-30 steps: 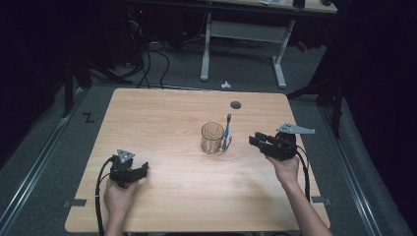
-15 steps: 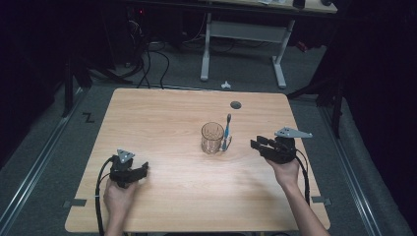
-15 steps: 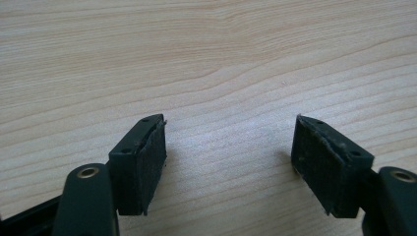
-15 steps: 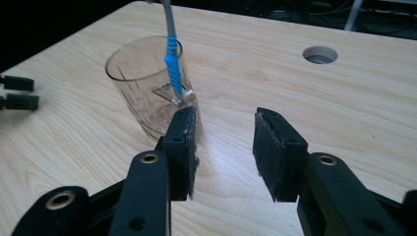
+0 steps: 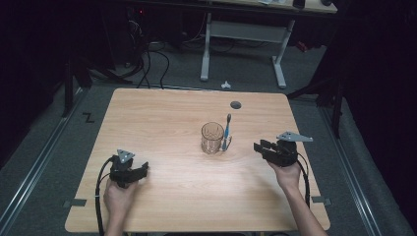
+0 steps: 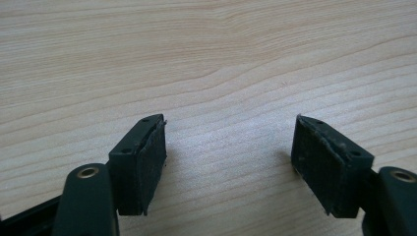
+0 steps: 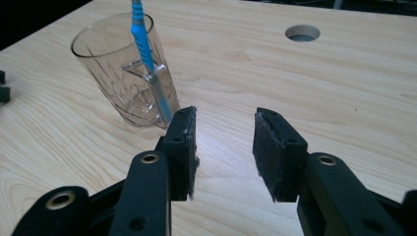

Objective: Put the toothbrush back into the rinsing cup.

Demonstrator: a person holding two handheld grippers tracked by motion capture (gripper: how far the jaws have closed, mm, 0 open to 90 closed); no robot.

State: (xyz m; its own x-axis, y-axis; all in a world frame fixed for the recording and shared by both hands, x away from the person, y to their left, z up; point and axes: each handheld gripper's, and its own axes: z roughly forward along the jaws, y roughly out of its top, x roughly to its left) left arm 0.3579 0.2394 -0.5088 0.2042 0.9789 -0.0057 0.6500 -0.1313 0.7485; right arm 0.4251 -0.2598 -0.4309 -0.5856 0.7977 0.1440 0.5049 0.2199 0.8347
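Here, a clear ribbed drinking glass with a light, slippery blue-handled toothbrush, best gripped by its handle, is seen mid-table, near the half-open right gripper, the left gripper held wide apart.

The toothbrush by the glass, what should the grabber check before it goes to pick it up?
1. Right gripper open: ok, its jaws stand apart with nothing between them.
2. Toothbrush within view of the right gripper: ok, it leans against the outside of the glass, just ahead and to the left of the jaws.
3. Glass upright: ok, standing on the table.
4. Path to the toothbrush clear: ok, only bare wood lies between.
5. Left gripper out of the way: ok, open over bare table, far from the glass.
6. Whether the glass will tip when the toothbrush is pulled: cannot tell.
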